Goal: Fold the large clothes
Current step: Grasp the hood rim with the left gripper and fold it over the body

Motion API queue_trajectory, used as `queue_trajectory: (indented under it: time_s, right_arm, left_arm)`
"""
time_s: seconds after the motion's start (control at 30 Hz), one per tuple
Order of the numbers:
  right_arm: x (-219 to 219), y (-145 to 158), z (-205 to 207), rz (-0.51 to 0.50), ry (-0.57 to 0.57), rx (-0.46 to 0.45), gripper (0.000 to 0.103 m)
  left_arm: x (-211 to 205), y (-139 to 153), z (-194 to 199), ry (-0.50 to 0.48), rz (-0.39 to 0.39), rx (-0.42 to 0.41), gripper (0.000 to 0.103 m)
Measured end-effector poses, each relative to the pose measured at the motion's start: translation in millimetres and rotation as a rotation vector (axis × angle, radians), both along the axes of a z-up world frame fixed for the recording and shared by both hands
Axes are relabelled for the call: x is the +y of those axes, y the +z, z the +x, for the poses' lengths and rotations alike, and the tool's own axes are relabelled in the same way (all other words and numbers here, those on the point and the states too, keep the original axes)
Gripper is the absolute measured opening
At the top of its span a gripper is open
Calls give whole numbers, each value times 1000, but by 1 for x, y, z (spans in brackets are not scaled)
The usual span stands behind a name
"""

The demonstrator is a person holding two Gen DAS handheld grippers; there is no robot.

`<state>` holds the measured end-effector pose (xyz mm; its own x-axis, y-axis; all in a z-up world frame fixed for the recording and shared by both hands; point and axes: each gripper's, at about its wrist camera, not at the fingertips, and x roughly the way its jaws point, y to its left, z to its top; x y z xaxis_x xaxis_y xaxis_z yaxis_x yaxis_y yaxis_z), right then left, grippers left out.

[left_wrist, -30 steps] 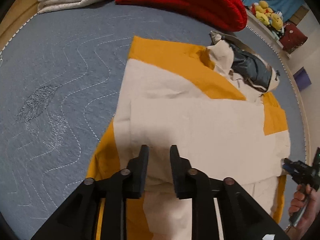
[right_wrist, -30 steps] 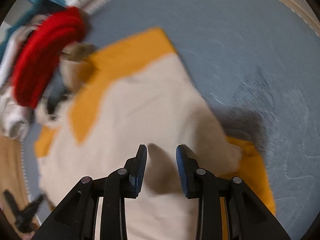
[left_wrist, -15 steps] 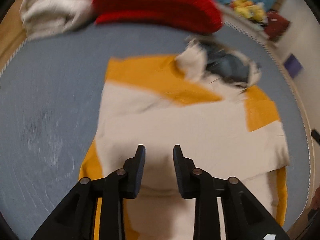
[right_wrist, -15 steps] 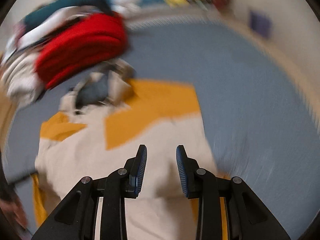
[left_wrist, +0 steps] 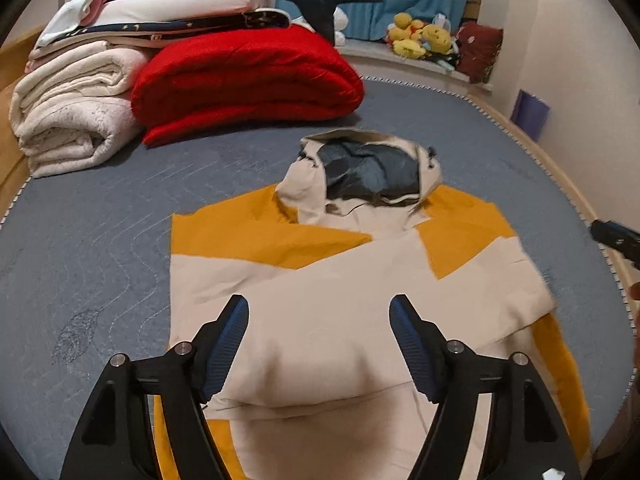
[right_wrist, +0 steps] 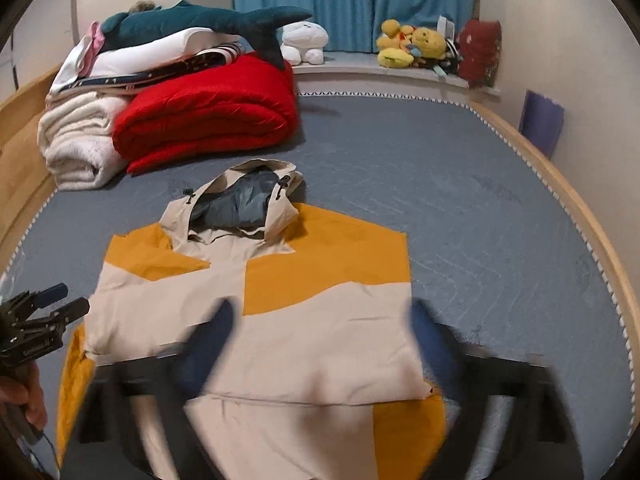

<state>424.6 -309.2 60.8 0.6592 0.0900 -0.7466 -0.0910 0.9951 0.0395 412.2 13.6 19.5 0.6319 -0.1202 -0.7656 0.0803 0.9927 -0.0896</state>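
Note:
A cream and orange hooded jacket (left_wrist: 320,304) (right_wrist: 256,320) lies flat on the blue-grey bed, both sleeves folded across its front, hood with a dark lining (left_wrist: 368,168) toward the far end. My left gripper (left_wrist: 320,344) hovers above the jacket's lower half; its jaws are opening and nothing is between them. My right gripper (right_wrist: 320,344), blurred by motion, also hangs above the jacket with its jaws opening wide and empty. Each gripper shows at the other view's edge: the right gripper (left_wrist: 616,238), the left gripper (right_wrist: 44,312) held by a hand.
A folded red blanket (left_wrist: 244,80) and rolled white blankets (left_wrist: 68,116) are stacked at the far left, with a plush shark (right_wrist: 200,24) on top. Plush toys (right_wrist: 416,46) sit on the ledge beyond. The bed's wooden rim (right_wrist: 580,208) runs along the right.
Both grippers rose and tilted up off the jacket, so the far pile and curtains came into view. Both sets of jaws spread from nearly shut to wide.

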Motion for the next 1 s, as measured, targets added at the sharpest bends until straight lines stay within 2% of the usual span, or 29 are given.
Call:
queue_trajectory:
  time_s: [0.13,0.23,0.27,0.3,0.33,0.37,0.43,0.63,0.7,0.8,1.0]
  right_arm:
    - [-16,4,4,39,-34,14,97]
    - [-26,6,6,38,-54,25,97]
    - [-29,6,6,35,-58,25,97]
    - [-31,7,6,31,-59,27,97]
    - [-33,7,6,28,-59,28,97]
    - [-33,7,6,24,-61,29,97]
    - [-36,7,6,17,-67,27,96]
    - [-37,-2,10,-24,-81,34,94]
    - [-39,-6,13,-22,-89,47,94]
    - [-41,-12,18,-25,-95,64,94]
    - [-41,-28,26,-60,-86,106,94]
  left_arm:
    - [2,15,8,-3,-8,-5,70]
    - [0,20,40,10,-28,27,68]
    - [0,21,54,16,-34,35,61]
    - [-2,23,72,18,-37,40,47]
    - [-4,23,88,16,-31,45,39]
    - [-6,21,109,15,-16,56,22]
    - [-11,14,147,7,-3,88,11]
    - [-21,-17,259,17,9,159,12]
    - [-24,-32,296,39,-6,198,18]
    - [-26,-58,339,85,-27,267,23]
    - [-27,-109,391,129,-26,374,29]
